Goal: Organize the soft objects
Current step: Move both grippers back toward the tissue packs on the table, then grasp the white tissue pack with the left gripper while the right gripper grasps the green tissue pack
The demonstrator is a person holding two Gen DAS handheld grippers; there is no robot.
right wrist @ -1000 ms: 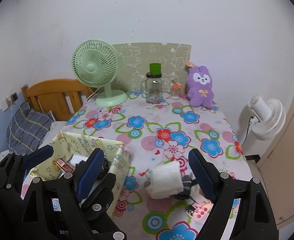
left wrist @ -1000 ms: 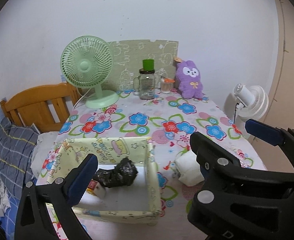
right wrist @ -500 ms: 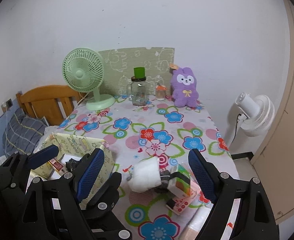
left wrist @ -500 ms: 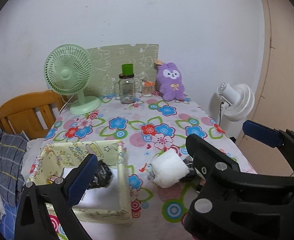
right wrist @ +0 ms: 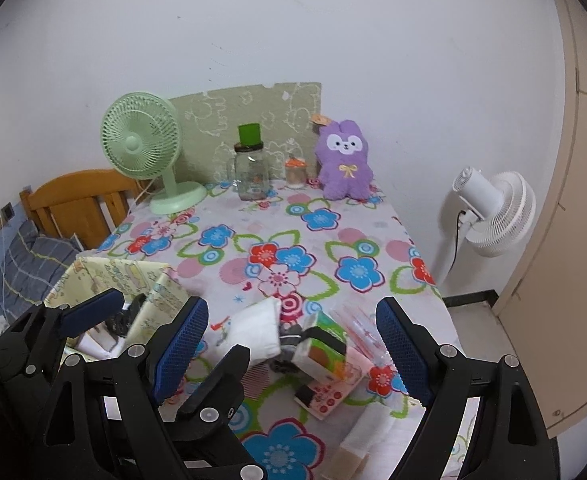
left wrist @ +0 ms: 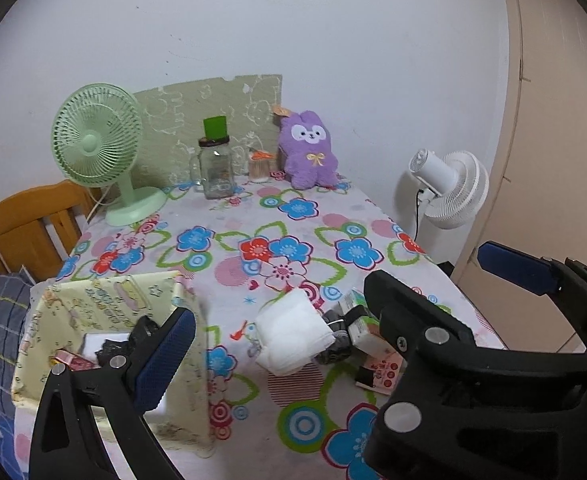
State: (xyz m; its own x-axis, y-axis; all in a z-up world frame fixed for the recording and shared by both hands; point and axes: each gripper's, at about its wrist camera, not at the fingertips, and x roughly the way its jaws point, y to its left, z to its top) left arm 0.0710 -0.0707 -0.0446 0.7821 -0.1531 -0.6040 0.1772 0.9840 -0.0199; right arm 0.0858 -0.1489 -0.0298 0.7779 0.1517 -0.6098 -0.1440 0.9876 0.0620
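Bench [left wrist: 253, 216] under matt flowered cloth; folded white towel [left wrist: 293, 332] soft terry; purple plush [left wrist: 309, 152] fuzzy; jar [left wrist: 213, 172] clear glass; fan [left wrist: 97, 136] glossy green plastic; chair [left wrist: 25, 220] varnished wood.

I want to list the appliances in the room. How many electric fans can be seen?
2. The green fan stands on the table at the back left. The white fan stands on the floor, right of the table. No others show.
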